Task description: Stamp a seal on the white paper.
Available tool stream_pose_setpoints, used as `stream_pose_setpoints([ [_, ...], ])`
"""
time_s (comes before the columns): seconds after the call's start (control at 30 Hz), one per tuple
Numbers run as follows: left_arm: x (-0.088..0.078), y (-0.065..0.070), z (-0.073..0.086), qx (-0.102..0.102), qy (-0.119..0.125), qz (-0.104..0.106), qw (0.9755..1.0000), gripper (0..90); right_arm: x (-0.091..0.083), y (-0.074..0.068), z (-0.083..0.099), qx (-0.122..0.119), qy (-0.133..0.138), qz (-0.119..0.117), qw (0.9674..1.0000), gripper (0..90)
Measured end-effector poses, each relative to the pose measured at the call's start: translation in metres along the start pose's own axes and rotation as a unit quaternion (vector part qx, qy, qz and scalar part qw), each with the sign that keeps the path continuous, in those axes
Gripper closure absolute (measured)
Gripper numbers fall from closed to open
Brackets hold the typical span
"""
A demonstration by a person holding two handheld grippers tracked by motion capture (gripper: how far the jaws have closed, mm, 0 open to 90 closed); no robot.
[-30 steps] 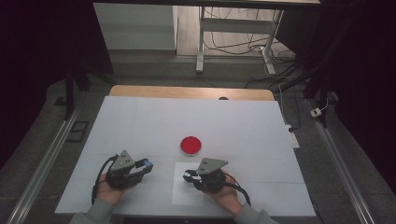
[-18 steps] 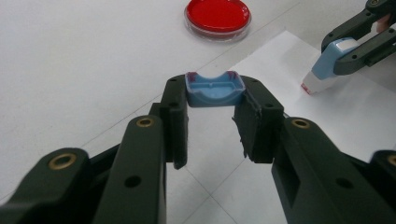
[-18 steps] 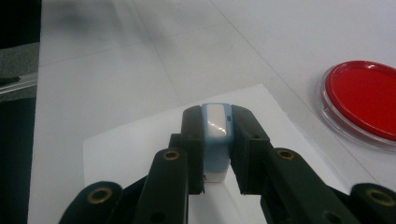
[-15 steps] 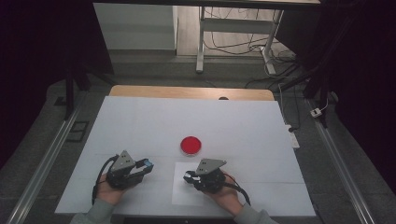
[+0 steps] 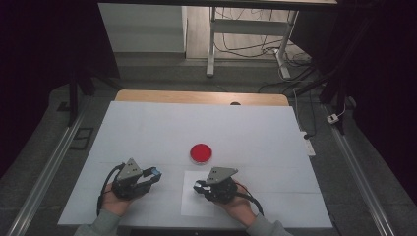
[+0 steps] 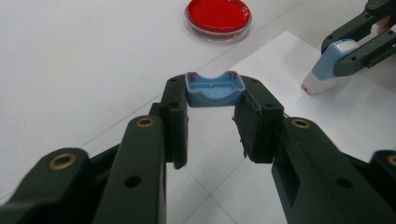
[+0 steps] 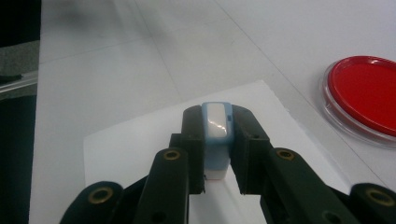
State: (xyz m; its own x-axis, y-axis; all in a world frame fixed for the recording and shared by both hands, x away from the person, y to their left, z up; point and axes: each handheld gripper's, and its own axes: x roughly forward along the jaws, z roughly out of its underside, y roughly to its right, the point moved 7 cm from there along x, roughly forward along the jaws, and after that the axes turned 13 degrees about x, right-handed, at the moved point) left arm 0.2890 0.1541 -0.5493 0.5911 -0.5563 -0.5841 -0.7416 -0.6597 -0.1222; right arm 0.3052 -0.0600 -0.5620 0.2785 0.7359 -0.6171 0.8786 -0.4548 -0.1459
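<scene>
I have both grippers low over the near part of the white table [image 5: 147,128]. My left gripper [image 6: 212,100] pinches a small blue cap [image 6: 215,88] by its two ends, open hollow side facing up; in the high view it sits at near left, the blue cap [image 5: 156,172] at its tip pointing right. My right gripper [image 7: 217,135] is clamped on a blue-and-white marker-like body [image 7: 217,135], jaws pressed on both its flanks. From the left gripper view that body [image 6: 329,65] tilts down, its tip touching or just above the white paper sheet [image 6: 280,60]. The sheet [image 5: 194,204] lies near centre, under the right gripper [image 5: 199,187]. A red round dish [image 5: 201,153] rests just beyond the sheet, apart from both grippers.
</scene>
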Motion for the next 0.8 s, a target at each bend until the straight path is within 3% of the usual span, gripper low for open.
stream_pose_setpoints([
  [0.8,-0.0007,0.0004,-0.0007,0.001,0.001,0.000,1.0000,65.5,-0.0003,-0.0004,0.0019,0.002,0.003,0.005,1.0000,76.0],
])
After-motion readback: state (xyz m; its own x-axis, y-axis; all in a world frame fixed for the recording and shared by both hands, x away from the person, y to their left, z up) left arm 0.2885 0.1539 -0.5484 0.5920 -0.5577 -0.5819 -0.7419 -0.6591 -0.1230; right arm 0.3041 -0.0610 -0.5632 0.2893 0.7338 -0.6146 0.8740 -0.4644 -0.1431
